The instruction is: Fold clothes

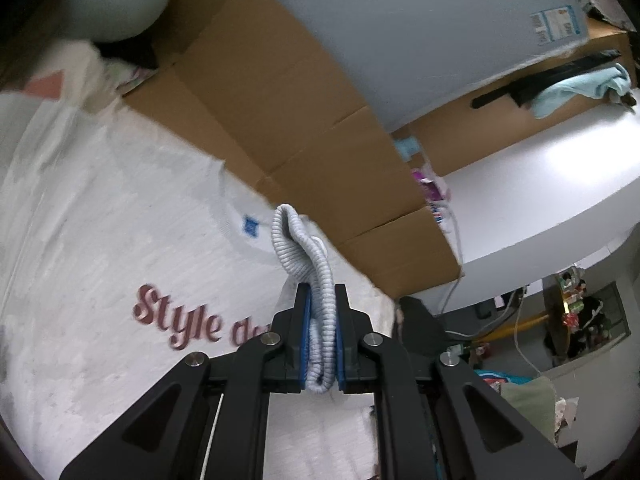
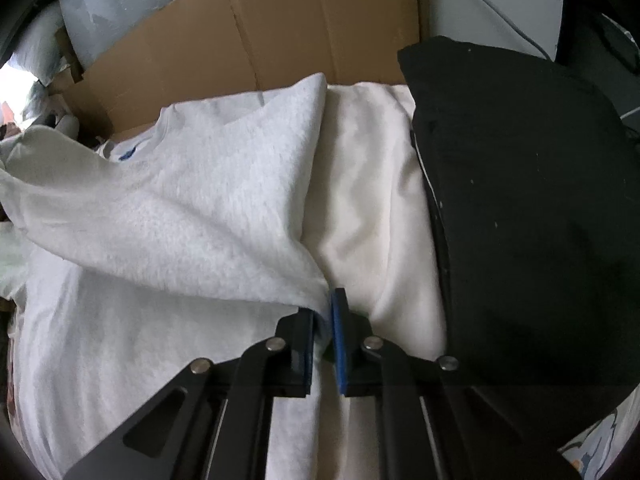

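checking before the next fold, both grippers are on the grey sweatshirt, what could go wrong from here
1. The left gripper is shut on only the ribbed cuff, so a pull may stretch or slip it.
2. The right gripper pinches a thin edge of the grey sweatshirt; it might slip out.
3. The cream garment and the black garment lie right beside that grip and could get dragged along.

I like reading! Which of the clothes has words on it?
The light grey sweatshirt says "Style" in dark red script. The cream garment and black garment look plain.
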A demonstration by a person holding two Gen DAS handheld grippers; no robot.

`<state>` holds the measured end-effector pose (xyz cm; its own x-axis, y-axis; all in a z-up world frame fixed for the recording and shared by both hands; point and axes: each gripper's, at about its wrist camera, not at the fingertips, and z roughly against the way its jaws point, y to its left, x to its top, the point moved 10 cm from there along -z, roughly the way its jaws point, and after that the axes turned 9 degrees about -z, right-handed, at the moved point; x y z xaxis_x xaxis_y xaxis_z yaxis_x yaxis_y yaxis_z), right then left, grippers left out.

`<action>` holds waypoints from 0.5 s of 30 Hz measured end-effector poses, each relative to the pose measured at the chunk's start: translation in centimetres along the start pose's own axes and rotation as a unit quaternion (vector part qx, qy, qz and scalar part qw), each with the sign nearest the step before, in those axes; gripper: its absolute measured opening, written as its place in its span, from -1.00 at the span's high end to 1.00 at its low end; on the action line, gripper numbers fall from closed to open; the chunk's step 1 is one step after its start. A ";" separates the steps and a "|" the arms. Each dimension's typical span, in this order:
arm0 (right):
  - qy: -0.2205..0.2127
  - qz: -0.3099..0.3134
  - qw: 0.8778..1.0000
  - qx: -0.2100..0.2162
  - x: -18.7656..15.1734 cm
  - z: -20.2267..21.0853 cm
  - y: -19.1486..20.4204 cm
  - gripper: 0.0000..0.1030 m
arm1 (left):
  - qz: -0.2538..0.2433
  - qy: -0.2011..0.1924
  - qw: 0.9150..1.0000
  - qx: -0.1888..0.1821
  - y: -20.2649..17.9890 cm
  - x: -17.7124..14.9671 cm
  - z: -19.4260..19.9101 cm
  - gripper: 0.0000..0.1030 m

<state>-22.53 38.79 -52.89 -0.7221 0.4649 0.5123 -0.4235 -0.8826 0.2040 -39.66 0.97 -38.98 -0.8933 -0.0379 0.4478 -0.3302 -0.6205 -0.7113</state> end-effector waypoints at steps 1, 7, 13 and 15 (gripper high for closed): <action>0.001 0.002 1.000 -0.001 -0.2 0.1 -0.1 0.86 | 0.002 0.003 1.000 0.004 0.8 -0.6 0.0 0.83; 0.004 0.010 1.000 -0.001 -1.3 0.7 -0.2 0.87 | 0.015 0.023 0.999 0.032 4.8 -3.3 -0.1 0.83; 0.011 0.015 1.000 0.003 -1.9 0.8 -0.3 0.87 | 0.013 0.051 0.996 0.065 8.2 -5.6 -1.0 0.83; 0.017 0.009 1.000 0.008 -2.1 1.0 -0.3 0.87 | 0.004 0.058 0.995 0.076 8.9 -6.1 -1.5 0.83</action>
<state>-20.35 38.07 -53.20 -0.7484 0.4504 0.4869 -0.4008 -0.8920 0.2090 -37.57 -3.17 -48.88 -0.9274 0.0417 0.3717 -0.2816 -0.7318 -0.6206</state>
